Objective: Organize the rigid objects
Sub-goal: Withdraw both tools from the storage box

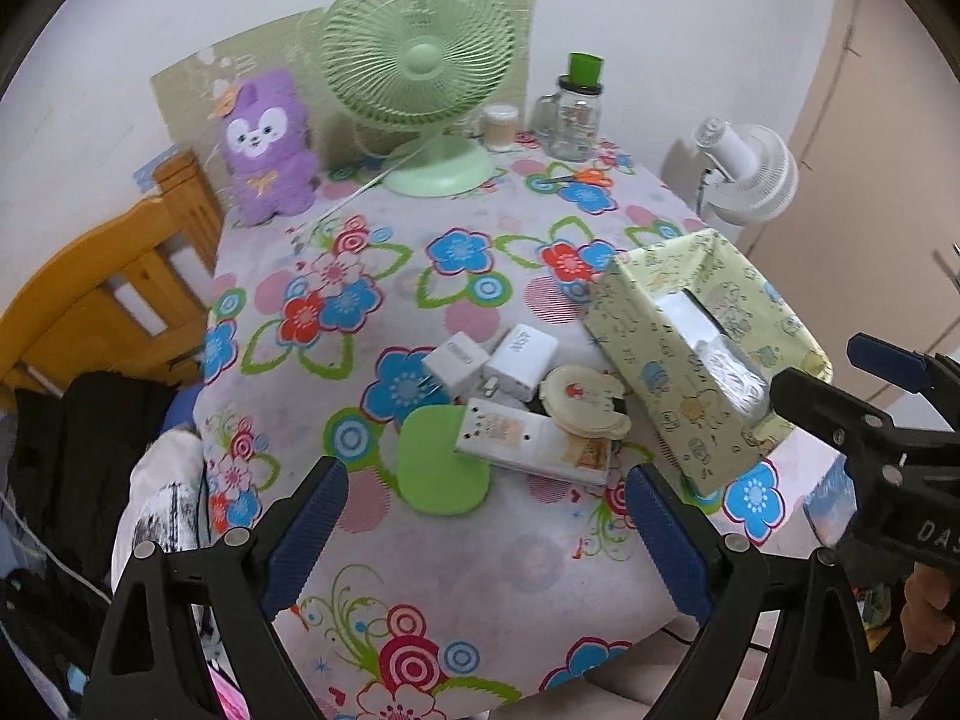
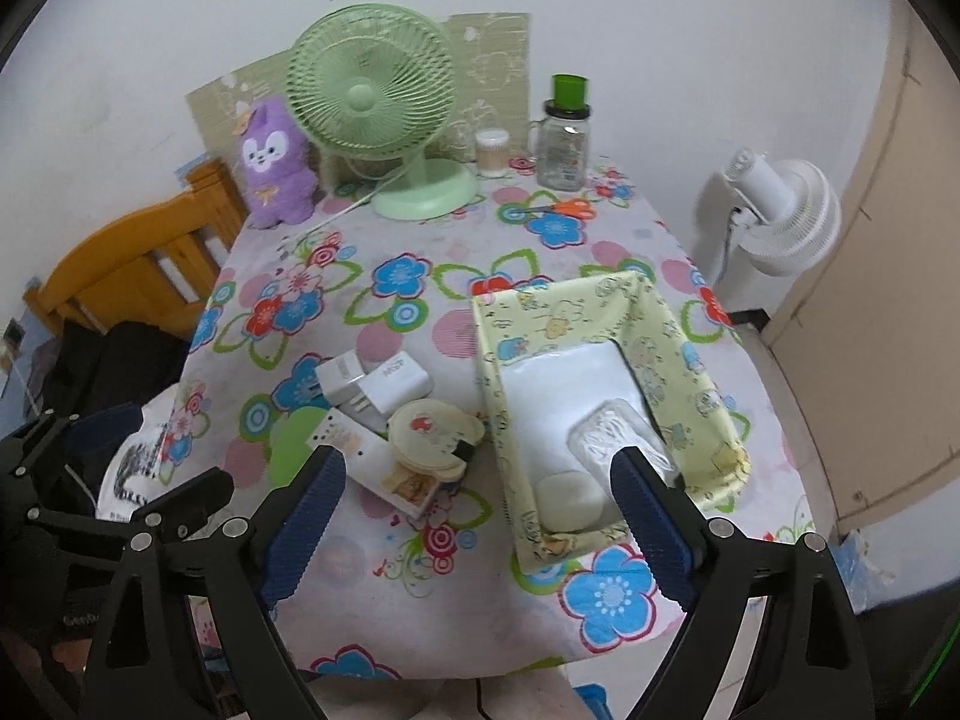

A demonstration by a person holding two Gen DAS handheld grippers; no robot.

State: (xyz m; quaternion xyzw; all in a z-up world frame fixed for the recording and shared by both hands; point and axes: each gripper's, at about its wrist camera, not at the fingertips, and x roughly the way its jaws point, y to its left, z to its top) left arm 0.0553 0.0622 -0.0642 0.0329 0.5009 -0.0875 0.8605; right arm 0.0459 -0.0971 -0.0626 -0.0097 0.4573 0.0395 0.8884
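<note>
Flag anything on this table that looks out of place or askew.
The small items are heaped beside the yellow fabric bin: a remote control lies tilted across the green pad, and two white chargers lean against each other.

I am in a home, likely a bedroom; a flowered cloth covers the counter; a plush toy, green fan and wooden bed frame stand around it.

Black-framed left tool; ribbed blue pads; silver screws.

Matt floral tablecloth, fabric-lined box
</note>
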